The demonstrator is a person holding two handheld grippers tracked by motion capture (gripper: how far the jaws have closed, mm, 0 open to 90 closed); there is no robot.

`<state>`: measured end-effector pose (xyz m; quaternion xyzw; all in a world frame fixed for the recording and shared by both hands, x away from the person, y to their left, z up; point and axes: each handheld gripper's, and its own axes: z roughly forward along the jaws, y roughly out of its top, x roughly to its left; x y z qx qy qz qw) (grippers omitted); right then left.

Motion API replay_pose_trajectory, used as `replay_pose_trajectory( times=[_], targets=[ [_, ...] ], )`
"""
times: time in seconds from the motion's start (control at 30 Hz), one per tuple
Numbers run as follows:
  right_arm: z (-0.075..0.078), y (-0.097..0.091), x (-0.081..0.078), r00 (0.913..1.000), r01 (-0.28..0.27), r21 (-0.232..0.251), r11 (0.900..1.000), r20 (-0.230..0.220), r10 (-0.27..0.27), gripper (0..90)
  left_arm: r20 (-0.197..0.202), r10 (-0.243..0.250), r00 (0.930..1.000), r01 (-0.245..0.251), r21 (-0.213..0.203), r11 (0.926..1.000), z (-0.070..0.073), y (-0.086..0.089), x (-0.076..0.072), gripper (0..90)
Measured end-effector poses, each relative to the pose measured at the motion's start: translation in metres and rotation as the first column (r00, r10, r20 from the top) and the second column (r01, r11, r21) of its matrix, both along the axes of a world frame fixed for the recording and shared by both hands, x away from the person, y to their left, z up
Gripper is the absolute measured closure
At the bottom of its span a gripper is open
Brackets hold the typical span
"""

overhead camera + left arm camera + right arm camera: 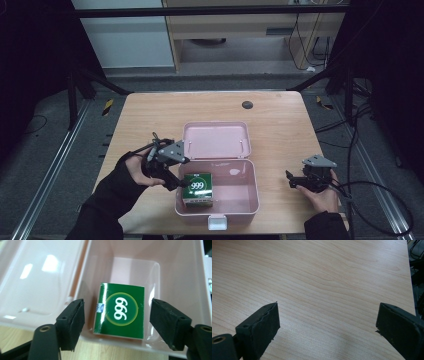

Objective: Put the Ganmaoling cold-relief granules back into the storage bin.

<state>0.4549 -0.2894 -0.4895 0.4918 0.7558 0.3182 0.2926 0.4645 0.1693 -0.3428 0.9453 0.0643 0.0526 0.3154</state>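
Note:
A green carton marked 999 (197, 189) (120, 311) stands in the left part of an open pink plastic case (250, 199) (175, 277). The case's lid (216, 140) (37, 277) lies flat behind it. My left gripper (181, 184) (117, 307) hovers at the case's left rim over the carton. It is open, and a gap shows between each pad and the carton. My right gripper (291, 181) (327, 315) rests to the right of the case, open wide over bare wood, with nothing between its fingers.
The wooden table (280, 125) has a small black round cap (247, 104) near its far edge. A white latch (217, 222) sticks out from the case's near wall at the table's front edge. Cables (380, 200) trail off to the right.

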Motion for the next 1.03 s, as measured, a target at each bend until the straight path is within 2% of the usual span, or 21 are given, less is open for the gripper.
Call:
replay_pose_trajectory(
  times=[0.1, 0.17, 0.23, 0.27, 0.3, 0.37, 0.47, 0.57, 0.63, 0.7, 0.77, 0.8, 0.9, 0.97, 1.0, 1.03],
  targets=[
    [0.000, 0.000, 0.000, 1.0000, 0.002, 0.002, 1.0000, 0.000, -0.002, 6.8, 0.016, 0.041, 0.9990, -0.040, -0.038, 0.9985, 0.005, 0.016, -0.001, 30.5],
    [0.000, -0.001, -0.001, 1.0000, 0.005, 0.004, 1.0000, 0.001, -0.005, 8.3, 0.013, 0.066, 0.9977, -0.065, -0.061, 0.9960, 0.006, 0.026, -0.001, 30.9],
    [0.001, -0.001, -0.001, 1.0000, 0.000, 0.008, 1.0000, 0.004, 0.000, 9.7, 0.019, 0.112, 0.9935, -0.110, -0.083, 0.9904, 0.006, 0.037, -0.001, 31.1],
    [0.000, -0.001, -0.001, 1.0000, -0.003, 0.010, 0.9999, 0.002, 0.002, 10.1, 0.025, 0.125, 0.9918, -0.123, -0.082, 0.9890, 0.007, 0.042, -0.001, 31.2],
    [0.000, -0.001, -0.001, 1.0000, -0.006, 0.009, 0.9999, 0.004, 0.006, 10.9, 0.026, 0.156, 0.9874, -0.153, -0.101, 0.9830, 0.005, 0.048, -0.001, 31.5],
    [0.000, 0.000, -0.001, 1.0000, -0.006, 0.009, 0.9999, 0.000, 0.006, 12.6, 0.027, 0.200, 0.9795, -0.196, -0.112, 0.9743, 0.002, 0.058, 0.001, 32.3],
    [0.000, -0.001, -0.001, 1.0000, -0.006, 0.011, 0.9999, 0.004, 0.006, 13.9, -0.001, 0.282, 0.9593, -0.280, -0.137, 0.9502, -0.015, 0.072, 0.005, 32.6],
    [0.000, -0.002, -0.002, 1.0000, -0.001, 0.021, 0.9998, 0.007, 0.001, 16.8, -0.004, 0.353, 0.9357, -0.351, -0.104, 0.9306, -0.034, 0.081, 0.010, 32.4],
    [0.000, -0.002, -0.002, 1.0000, 0.003, 0.025, 0.9997, 0.005, -0.003, 19.4, -0.014, 0.396, 0.9180, -0.396, -0.086, 0.9142, -0.050, 0.086, 0.012, 32.1],
    [0.000, -0.003, -0.002, 1.0000, 0.003, 0.028, 0.9996, 0.006, -0.003, 20.8, -0.025, 0.440, 0.8976, -0.440, -0.085, 0.8937, -0.062, 0.090, 0.014, 32.2],
    [0.000, -0.004, -0.003, 0.9999, 0.009, 0.026, 0.9996, 0.005, -0.009, 22.2, -0.036, 0.471, 0.8815, -0.472, -0.084, 0.8776, -0.072, 0.093, 0.015, 32.3],
    [0.000, -0.005, -0.002, 0.9999, 0.007, 0.026, 0.9997, 0.012, -0.007, 22.5, -0.038, 0.496, 0.8674, -0.498, -0.081, 0.8637, -0.078, 0.095, 0.016, 32.2],
    [0.000, -0.006, -0.003, 0.9997, 0.022, 0.038, 0.9990, 0.013, -0.022, 22.1, -0.036, 0.536, 0.8432, -0.538, -0.078, 0.8396, -0.089, 0.099, 0.018, 31.6],
    [-0.001, -0.008, -0.003, 0.9994, 0.029, 0.039, 0.9988, 0.015, -0.030, 19.8, -0.040, 0.569, 0.8210, -0.571, -0.082, 0.8170, -0.097, 0.103, 0.020, 31.7],
    [-0.002, -0.008, -0.002, 0.9991, 0.037, 0.041, 0.9985, 0.018, -0.037, 18.2, -0.039, 0.579, 0.8141, -0.581, -0.075, 0.8108, -0.099, 0.105, 0.021, 31.4],
    [-0.002, -0.008, -0.002, 0.9990, 0.042, 0.041, 0.9983, 0.017, -0.042, 16.9, -0.033, 0.601, 0.7982, -0.602, -0.075, 0.7949, -0.103, 0.108, 0.022, 31.3]
  ],
)
